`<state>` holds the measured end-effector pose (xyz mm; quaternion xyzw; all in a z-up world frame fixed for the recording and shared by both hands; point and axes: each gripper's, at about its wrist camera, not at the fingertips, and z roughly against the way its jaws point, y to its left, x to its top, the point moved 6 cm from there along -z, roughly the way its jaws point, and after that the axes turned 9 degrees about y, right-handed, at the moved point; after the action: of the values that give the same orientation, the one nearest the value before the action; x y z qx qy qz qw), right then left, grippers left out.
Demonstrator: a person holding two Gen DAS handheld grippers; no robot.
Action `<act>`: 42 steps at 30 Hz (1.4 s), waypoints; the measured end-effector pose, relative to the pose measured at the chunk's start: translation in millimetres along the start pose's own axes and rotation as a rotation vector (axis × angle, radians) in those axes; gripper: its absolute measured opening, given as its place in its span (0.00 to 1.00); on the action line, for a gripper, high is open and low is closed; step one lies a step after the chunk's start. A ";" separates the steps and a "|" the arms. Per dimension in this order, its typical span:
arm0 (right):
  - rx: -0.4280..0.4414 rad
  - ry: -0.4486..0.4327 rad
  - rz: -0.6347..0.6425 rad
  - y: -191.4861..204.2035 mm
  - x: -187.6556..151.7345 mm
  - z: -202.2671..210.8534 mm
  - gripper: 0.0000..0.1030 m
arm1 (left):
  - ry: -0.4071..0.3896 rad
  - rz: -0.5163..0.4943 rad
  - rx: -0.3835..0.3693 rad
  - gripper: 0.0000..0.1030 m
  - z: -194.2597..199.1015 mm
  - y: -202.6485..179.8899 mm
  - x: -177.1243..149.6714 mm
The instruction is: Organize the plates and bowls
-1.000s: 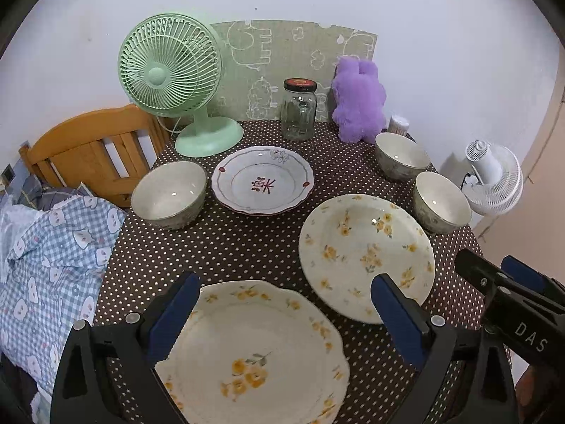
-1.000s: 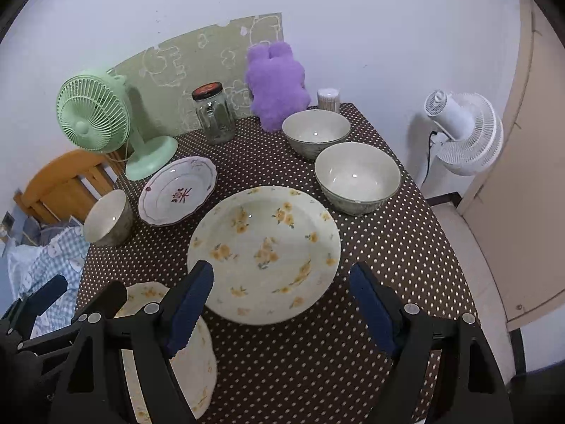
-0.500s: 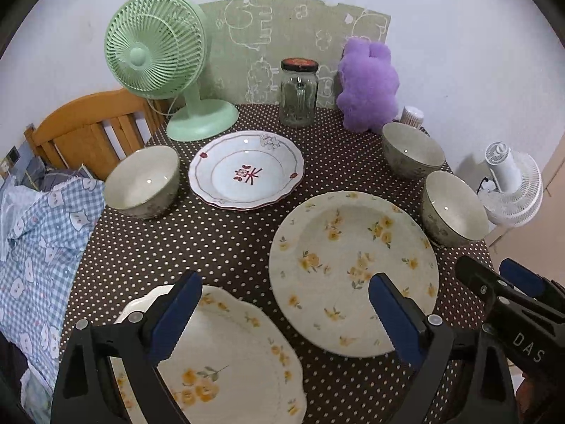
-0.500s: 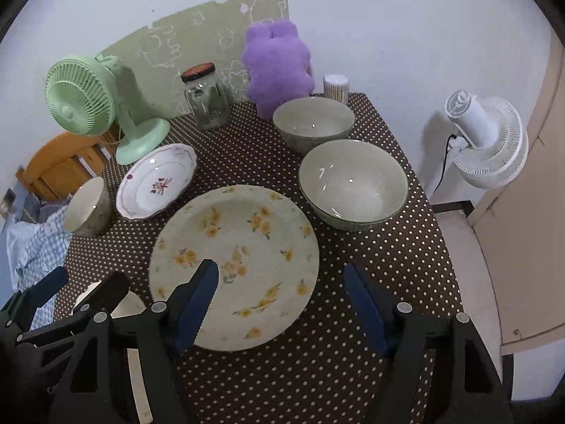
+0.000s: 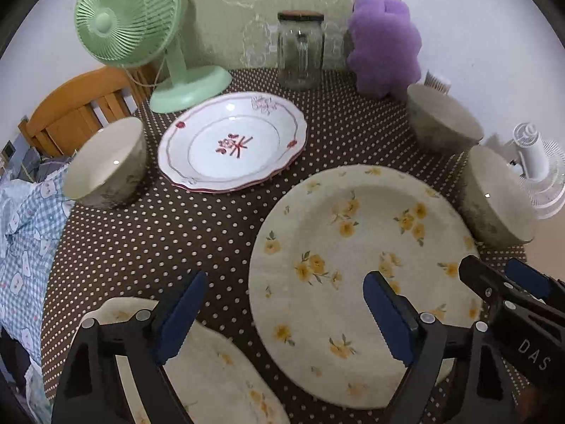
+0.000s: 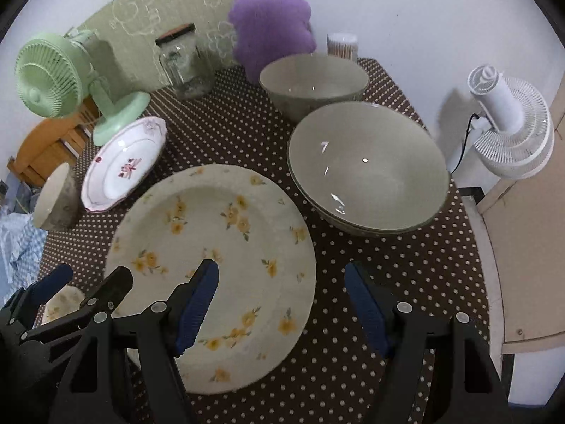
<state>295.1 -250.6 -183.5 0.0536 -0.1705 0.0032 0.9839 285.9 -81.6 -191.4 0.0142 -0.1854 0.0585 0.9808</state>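
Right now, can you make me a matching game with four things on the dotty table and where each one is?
Things:
1. green table fan
2. fluffy purple toy
3. clear glass jar
4. white plate with red flower

Places:
A. just in front of the fan's base
B. back left corner
C. right of the jar, by the wall
D. between the fan and the toy

Pairs: 1-B, 2-C, 3-D, 4-A

Brown tablecloth point(image 5: 212, 233) dotted cream. Cream plate point(image 5: 353, 247) strewn with yellow flowers; same pattern on scalloped plate point(image 5: 219, 371) at near edge. White plate point(image 5: 233, 141) with red rim line and red centre motif. Pale grey-green bowls point(image 6: 367, 166). Mint-green fan point(image 5: 127, 17), purple plush toy point(image 5: 385, 42), blue pads point(image 5: 180, 314).
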 end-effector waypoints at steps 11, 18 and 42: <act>-0.021 0.053 -0.012 -2.0 8.5 -47.2 0.74 | 0.046 -0.025 -0.008 0.80 -46.4 -11.1 9.9; -0.019 0.061 -0.016 -3.6 13.1 -61.6 0.70 | 0.050 -0.027 -0.035 0.76 -53.1 -12.4 19.6; -0.054 0.071 0.023 -7.7 -4.6 -38.9 0.59 | 0.102 -0.039 -0.084 0.66 -34.6 -24.0 -7.2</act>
<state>304.0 -254.0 -222.2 0.0250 -0.1362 0.0121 0.9903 294.6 -104.5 -226.5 -0.0262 -0.1373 0.0322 0.9897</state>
